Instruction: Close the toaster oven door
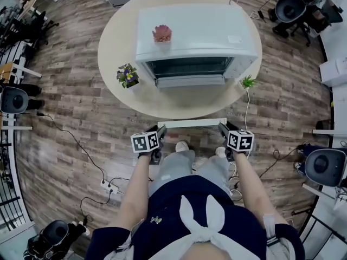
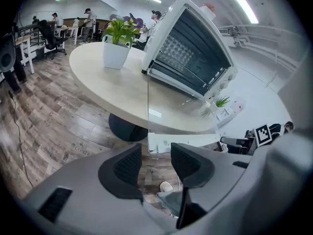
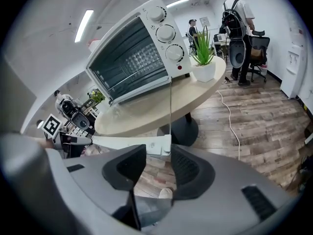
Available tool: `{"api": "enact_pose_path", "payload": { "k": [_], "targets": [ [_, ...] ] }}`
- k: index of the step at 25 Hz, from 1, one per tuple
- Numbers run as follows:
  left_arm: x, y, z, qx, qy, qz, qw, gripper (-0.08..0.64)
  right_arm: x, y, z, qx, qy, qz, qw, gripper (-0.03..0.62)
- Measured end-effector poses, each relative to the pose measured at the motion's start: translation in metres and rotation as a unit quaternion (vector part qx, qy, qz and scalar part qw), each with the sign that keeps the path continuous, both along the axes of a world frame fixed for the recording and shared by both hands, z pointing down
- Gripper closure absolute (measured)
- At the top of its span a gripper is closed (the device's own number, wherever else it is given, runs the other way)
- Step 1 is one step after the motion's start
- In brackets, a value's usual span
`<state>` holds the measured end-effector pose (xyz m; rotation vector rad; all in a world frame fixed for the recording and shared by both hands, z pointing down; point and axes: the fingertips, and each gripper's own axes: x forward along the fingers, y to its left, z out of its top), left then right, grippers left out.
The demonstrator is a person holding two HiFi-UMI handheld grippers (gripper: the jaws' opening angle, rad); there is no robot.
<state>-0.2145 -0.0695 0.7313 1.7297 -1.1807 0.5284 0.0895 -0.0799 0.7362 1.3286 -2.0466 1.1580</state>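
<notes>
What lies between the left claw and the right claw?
The white door handle of the open toaster oven spans from left claw to right claw, in the head view.

Down at 6 o'clock, the left claw [image 2: 155, 163] shows both dark pads [image 2: 124, 168] standing apart. The white handle [image 2: 188, 141] of the open glass door [image 2: 166, 106] pokes its near end in between their tips, with a sliver of gap on the left pad's side. Up at 1 o'clock the toaster oven [image 2: 190, 48] sits on the round bench [image 2: 98, 87]. There's a potted plant [image 2: 117, 43] at 11 o'clock and a tiny plant [image 2: 221, 102] at 3. The right claw [image 2: 229, 141] is at 4, by the handle's far end.
</notes>
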Motion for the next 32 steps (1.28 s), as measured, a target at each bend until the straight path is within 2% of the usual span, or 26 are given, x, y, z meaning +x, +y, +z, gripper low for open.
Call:
{"api": "enact_pose_path", "payload": {
  "k": [7, 13, 21, 32],
  "targets": [
    [0.002, -0.005, -0.008, 0.014, 0.04, -0.013, 0.999, 0.373, -0.001, 0.001, -0.001, -0.002, -0.004, 0.002, 1.0, 0.434],
    [0.001, -0.004, -0.003, 0.005, 0.019, -0.011, 0.9998, 0.413, 0.001, 0.0, 0.0, -0.004, 0.002, 0.006, 1.0, 0.437],
    [0.002, -0.002, -0.007, -0.002, 0.019, -0.014, 0.9997, 0.419, 0.001, 0.001, -0.006, 0.003, 0.002, 0.008, 1.0, 0.437],
    [0.0, -0.001, -0.017, 0.008, 0.032, -0.032, 0.9989, 0.425, 0.0, 0.002, -0.016, 0.015, 0.005, -0.002, 1.0, 0.436]
  ]
}}
